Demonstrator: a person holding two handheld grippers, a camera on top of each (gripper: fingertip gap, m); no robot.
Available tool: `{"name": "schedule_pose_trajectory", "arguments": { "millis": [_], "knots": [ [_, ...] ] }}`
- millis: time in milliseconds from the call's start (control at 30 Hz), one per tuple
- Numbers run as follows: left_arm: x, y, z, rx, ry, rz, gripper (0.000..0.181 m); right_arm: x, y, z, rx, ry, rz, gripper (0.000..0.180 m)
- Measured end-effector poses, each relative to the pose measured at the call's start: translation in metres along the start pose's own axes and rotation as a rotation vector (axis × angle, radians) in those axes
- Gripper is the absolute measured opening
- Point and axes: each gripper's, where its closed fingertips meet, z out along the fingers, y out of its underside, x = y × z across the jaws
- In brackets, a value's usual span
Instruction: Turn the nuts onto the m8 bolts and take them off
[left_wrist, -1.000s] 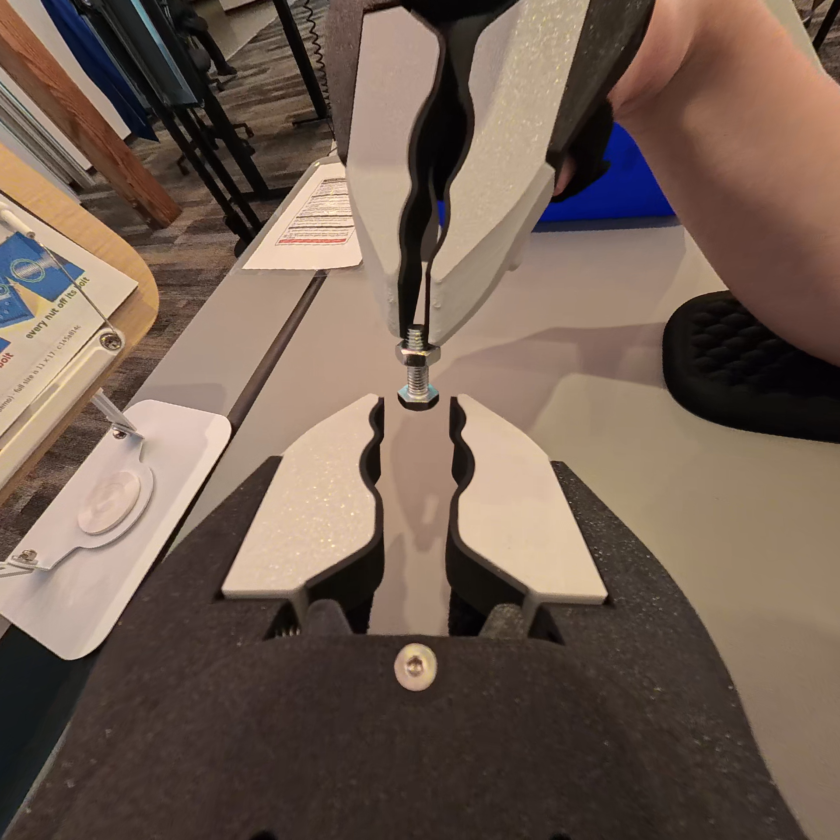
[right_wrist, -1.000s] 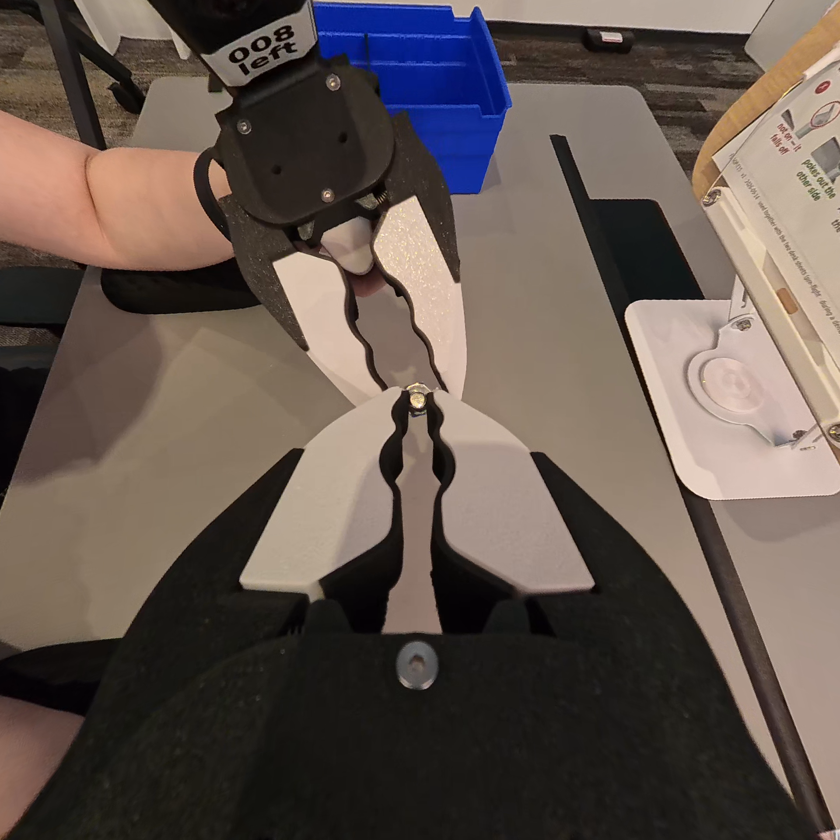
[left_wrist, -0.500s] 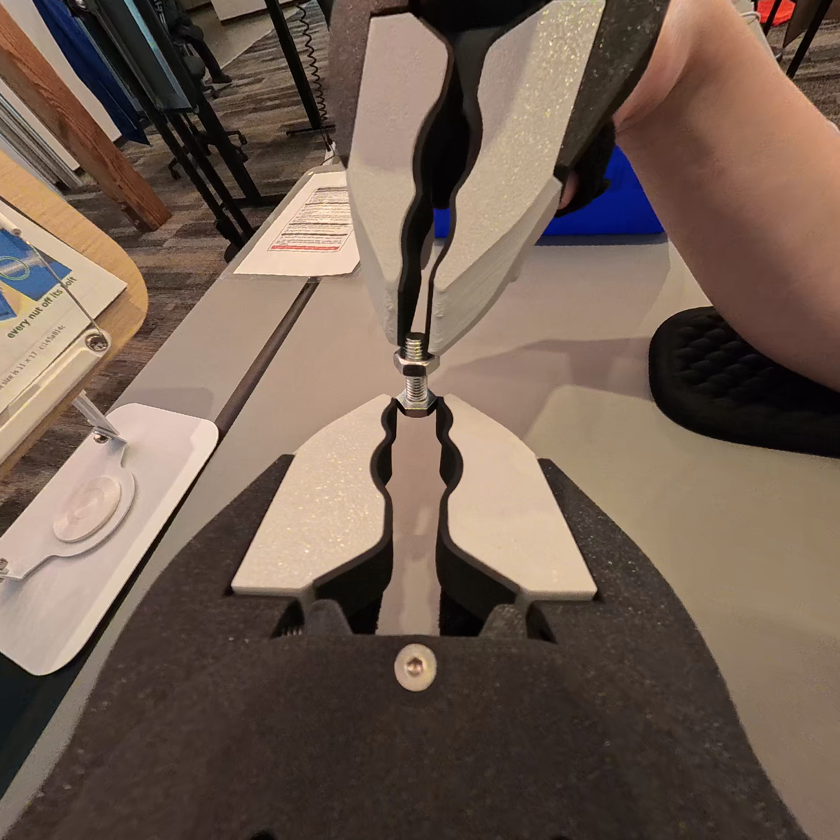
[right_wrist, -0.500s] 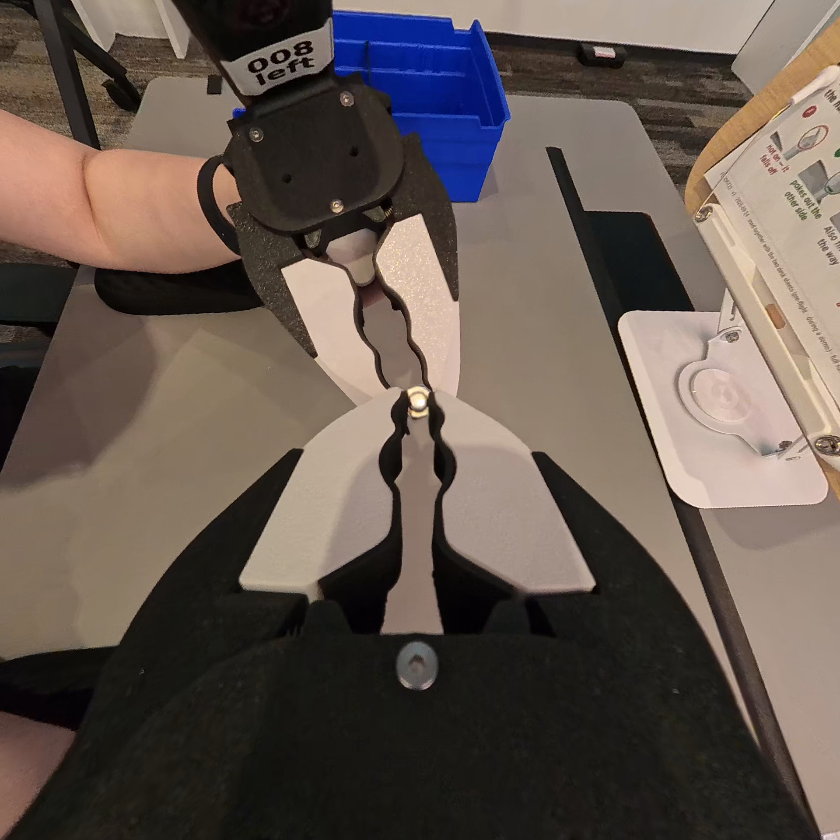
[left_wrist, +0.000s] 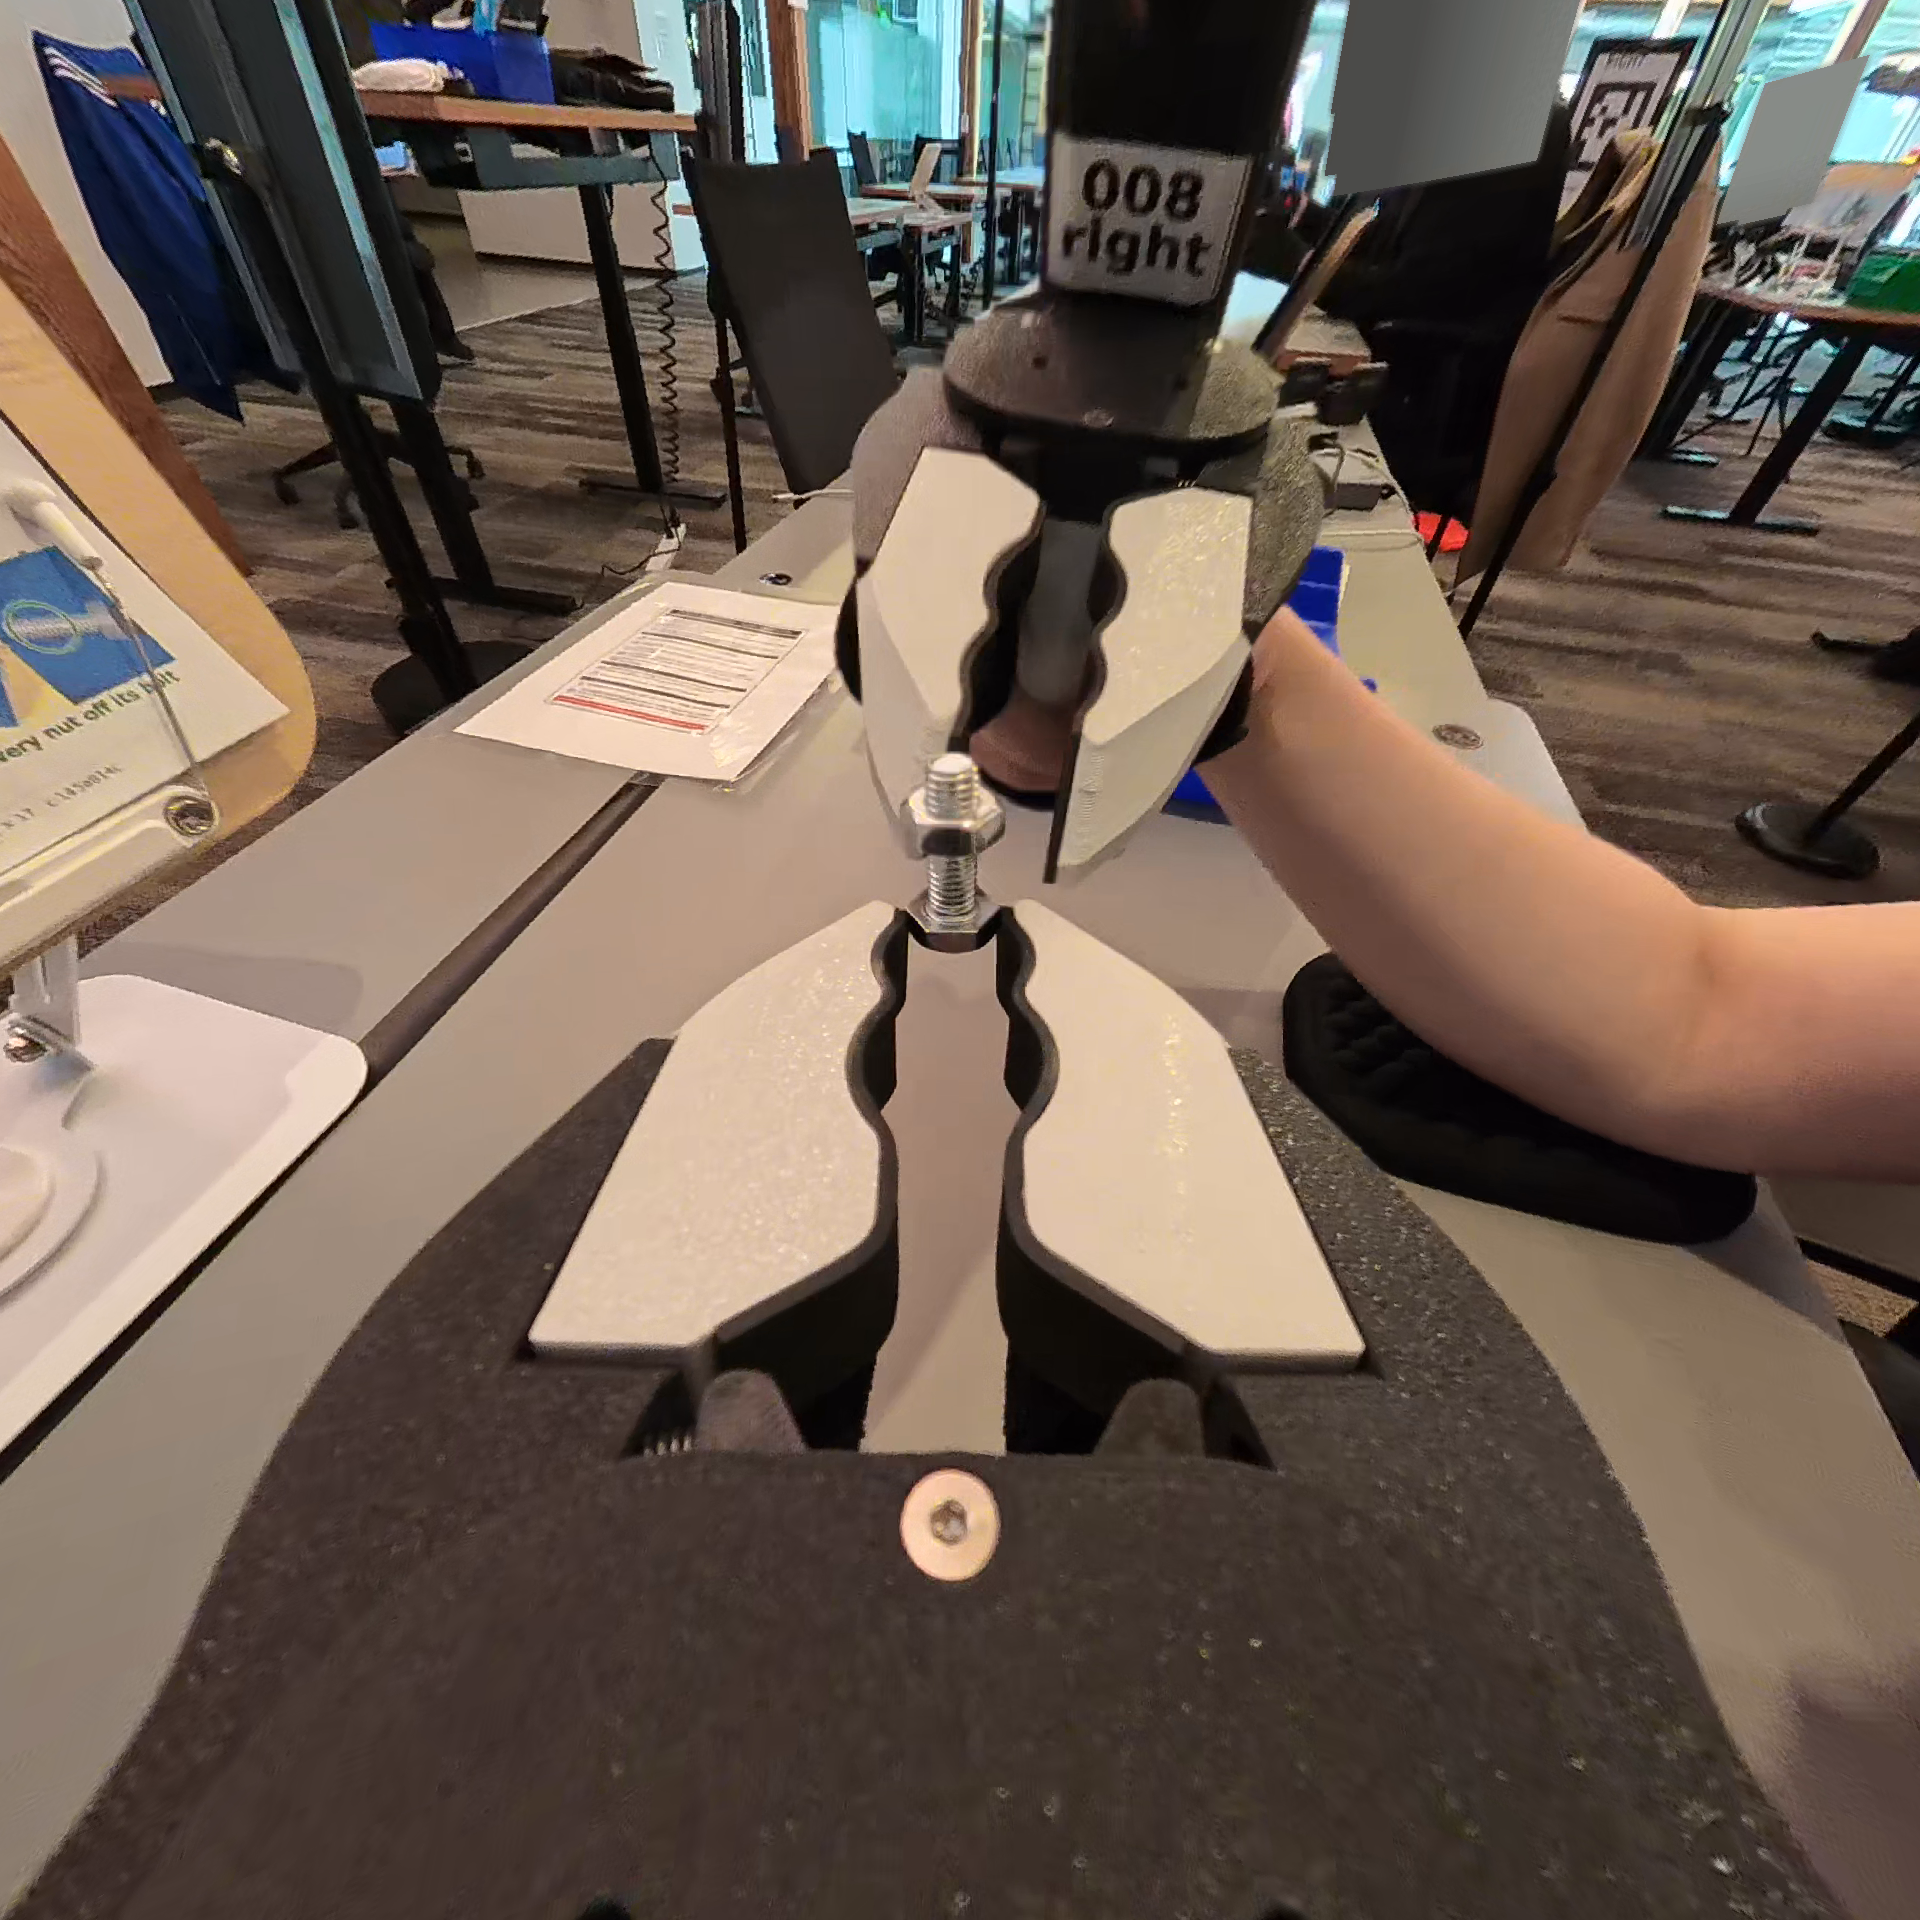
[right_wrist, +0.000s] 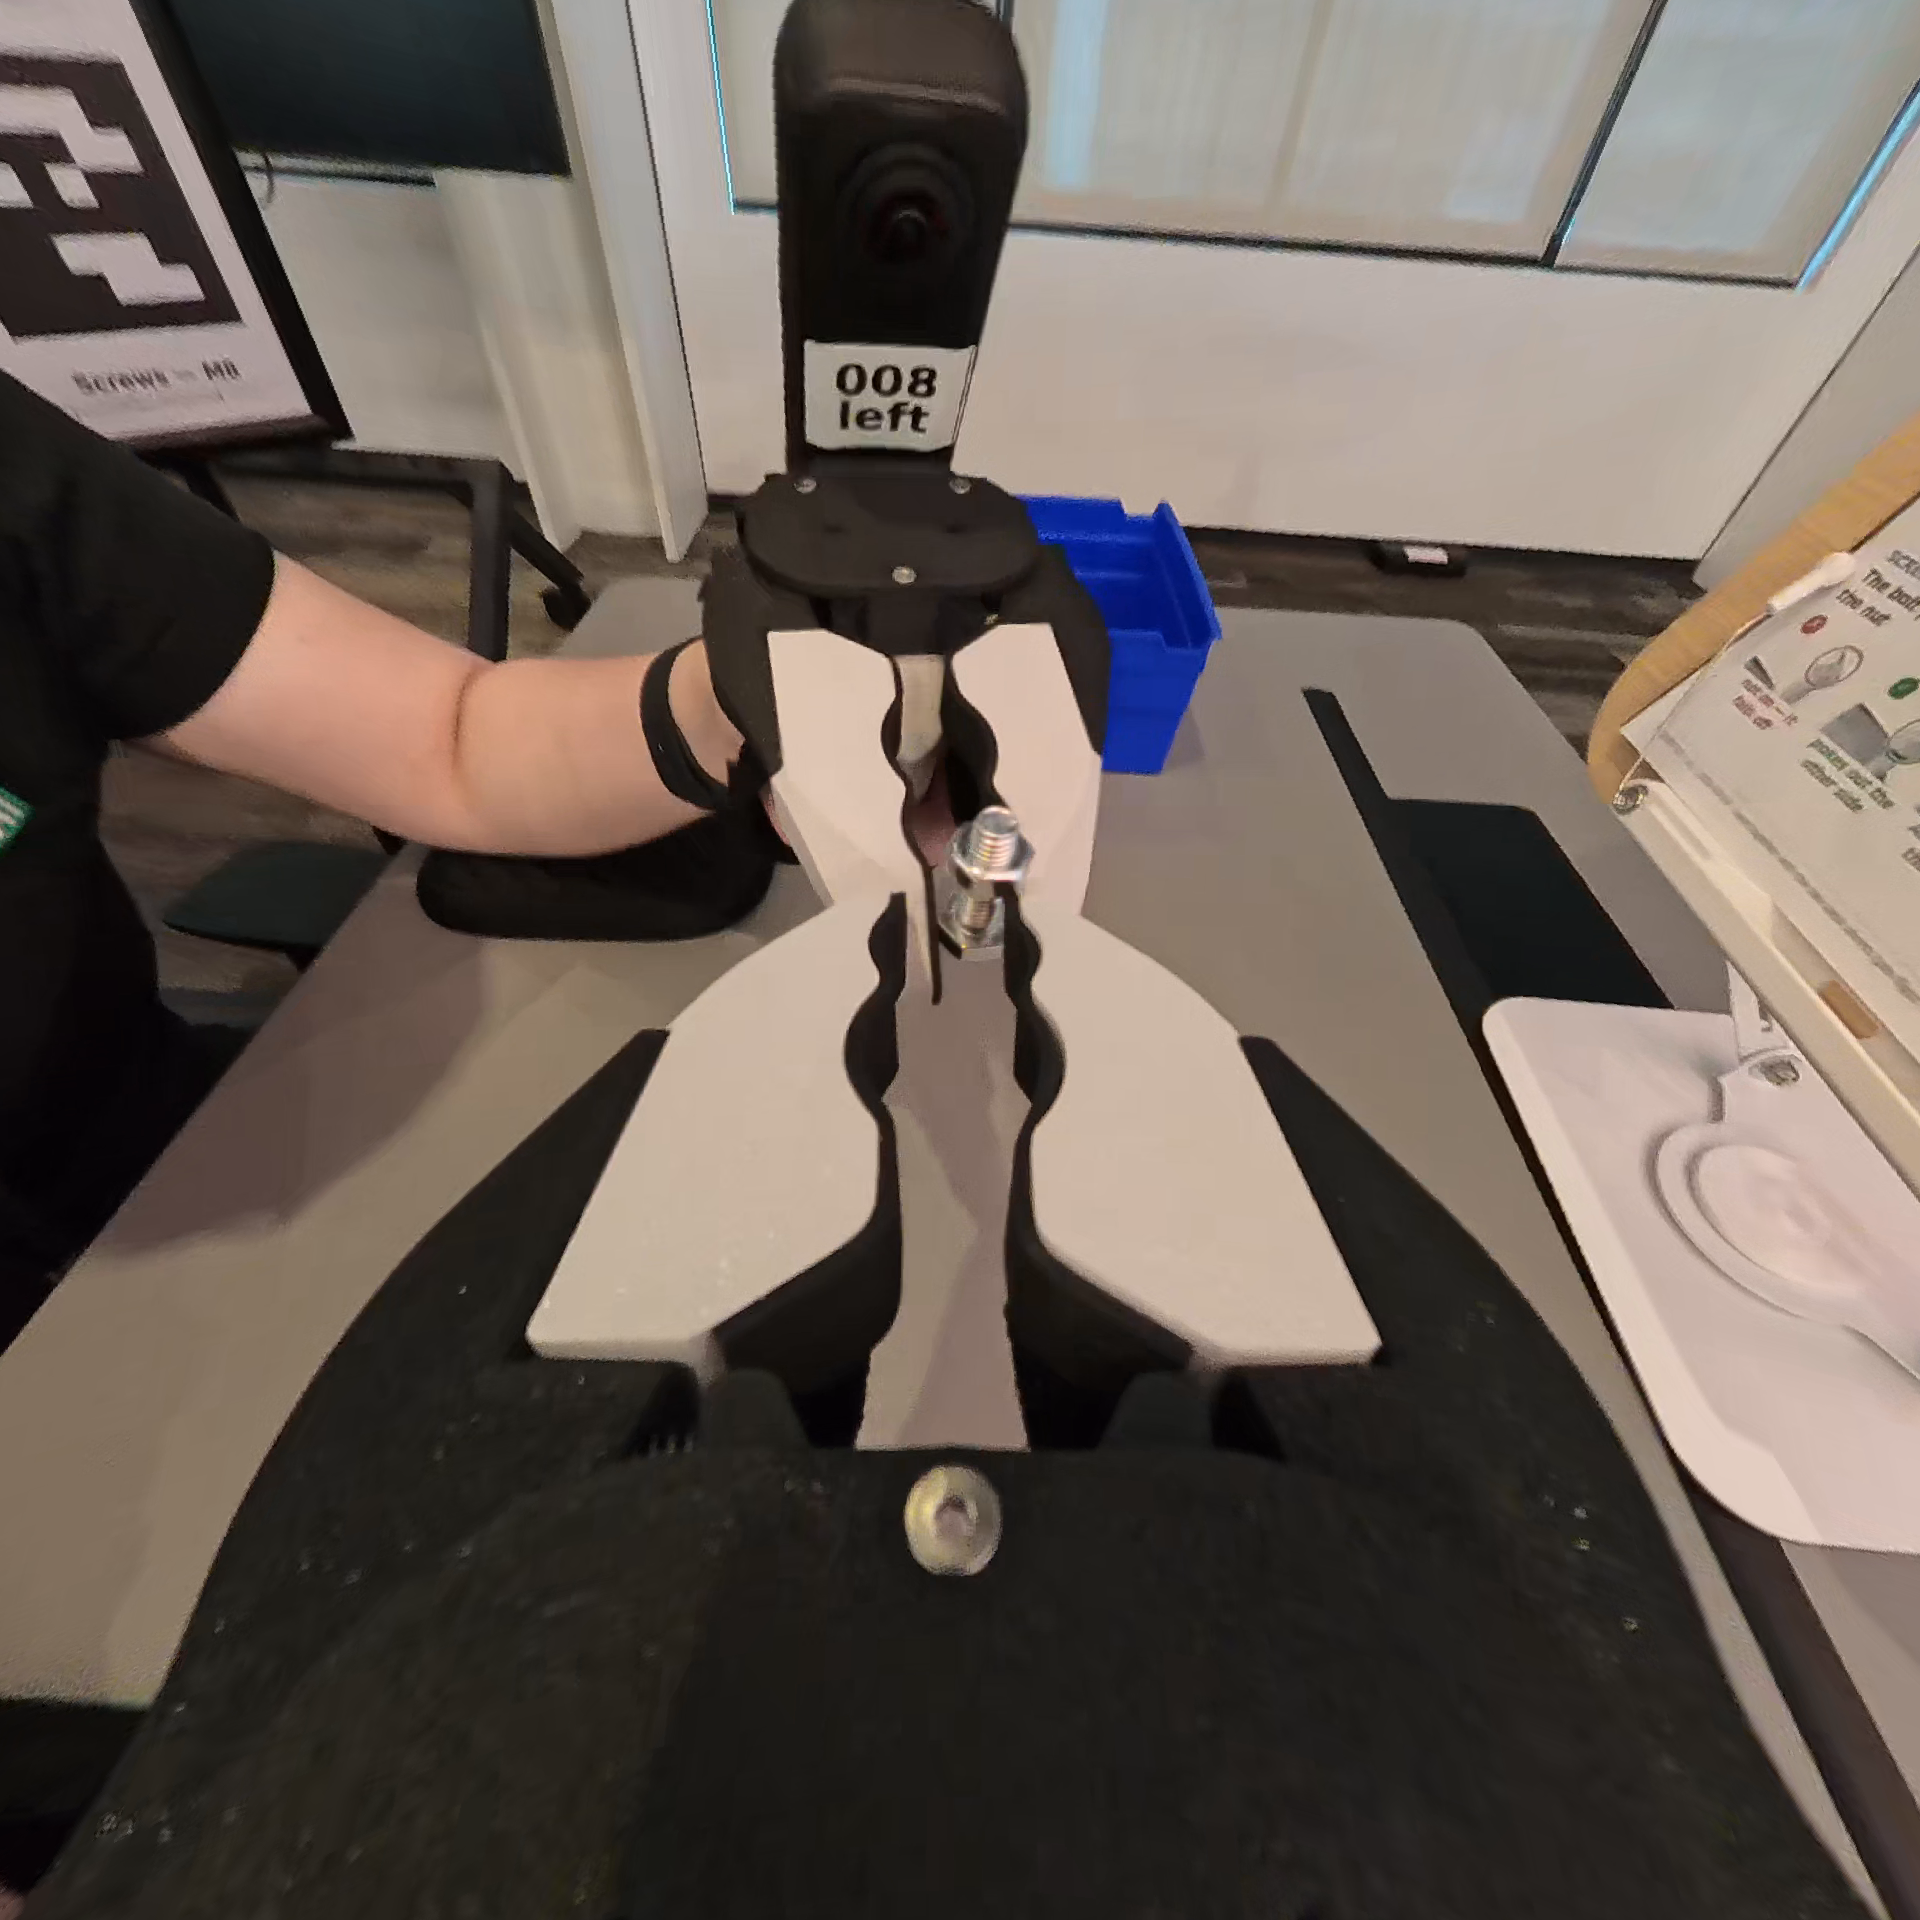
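Observation:
A silver M8 bolt (left_wrist: 948, 878) stands upright with its hex head between the tips of my left gripper (left_wrist: 951, 916), which is shut on it. A silver nut (left_wrist: 951, 826) sits on the thread near the bolt's top end. My right gripper (left_wrist: 992, 831) faces the left one. Its jaws stand apart around the nut, which is close to one finger (left_wrist: 925, 623). In the right wrist view the bolt (right_wrist: 977, 904) and nut (right_wrist: 992, 854) show between the right gripper's (right_wrist: 961, 925) spread tips. The left gripper (right_wrist: 966, 948) is behind them.
A grey table (left_wrist: 416, 883) lies below both grippers. On it are a blue bin (right_wrist: 1143, 623) at the far side, a black wrist pad (left_wrist: 1507, 1122), a white stand base (right_wrist: 1714, 1247) with a sign holder, and a printed sheet (left_wrist: 675, 675). A person's forearm (left_wrist: 1507, 956) is at the right. My two grippers' fingertips are within a few centimetres of each other.
My right gripper has opened and let go of the nut. Both grippers have tilted from pointing down at the table to nearly level. The left gripper closed fully on the bolt head.

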Motion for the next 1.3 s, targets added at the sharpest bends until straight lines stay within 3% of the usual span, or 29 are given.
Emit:
{"name": "schedule_pose_trajectory", "arguments": {
  "millis": [833,967,1300],
  "knots": [
    [-0.004,-0.016,-0.013,0.079,-0.019,-0.017,0.018,0.010,-0.022,0.009,0.301,-0.097,0.109,0.007],
    [-0.003,-0.012,-0.011,0.051,-0.009,-0.025,0.027,0.015,-0.027,-0.002,0.343,-0.083,0.137,0.007],
    [0.005,0.012,0.004,-0.136,-0.055,0.079,0.025,0.010,-0.041,-0.063,0.283,0.083,0.143,0.007]
  ]
}}
